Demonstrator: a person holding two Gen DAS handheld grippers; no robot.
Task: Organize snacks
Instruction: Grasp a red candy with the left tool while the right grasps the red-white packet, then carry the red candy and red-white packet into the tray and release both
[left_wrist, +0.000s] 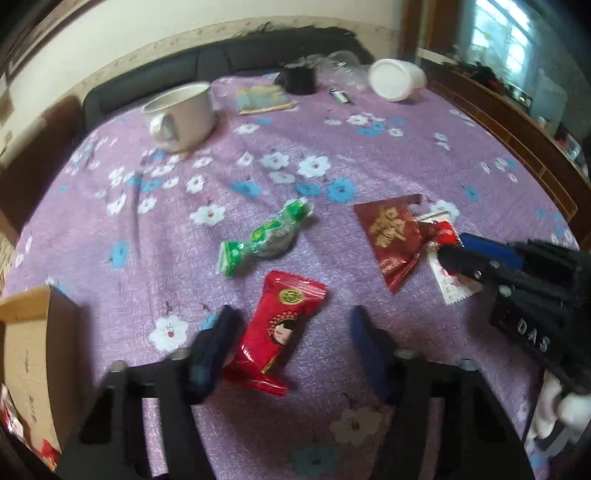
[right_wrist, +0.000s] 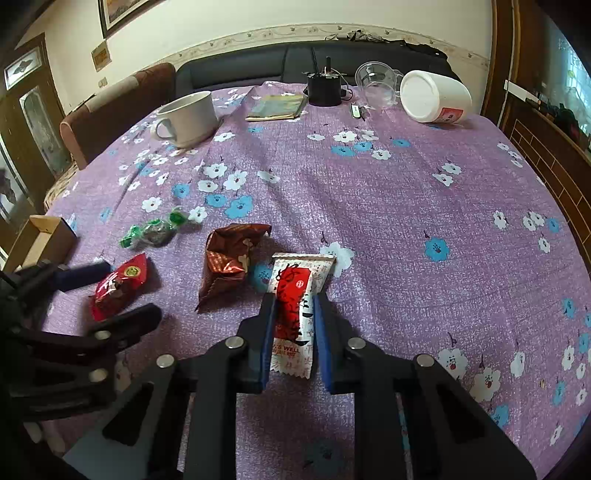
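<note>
White-red packet (right_wrist: 295, 314) | right gripper (right_wrist: 295, 299) clamps | left gripper (left_wrist: 291, 325) apparently straddles red packet (left_wrist: 275, 325)

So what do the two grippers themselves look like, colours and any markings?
Both are black plastic frames with silver bolt heads and blue pads inside the fingers. The right gripper bears white letters "DAS" on its side, seen from the left gripper. A white glove shows behind it.
</note>
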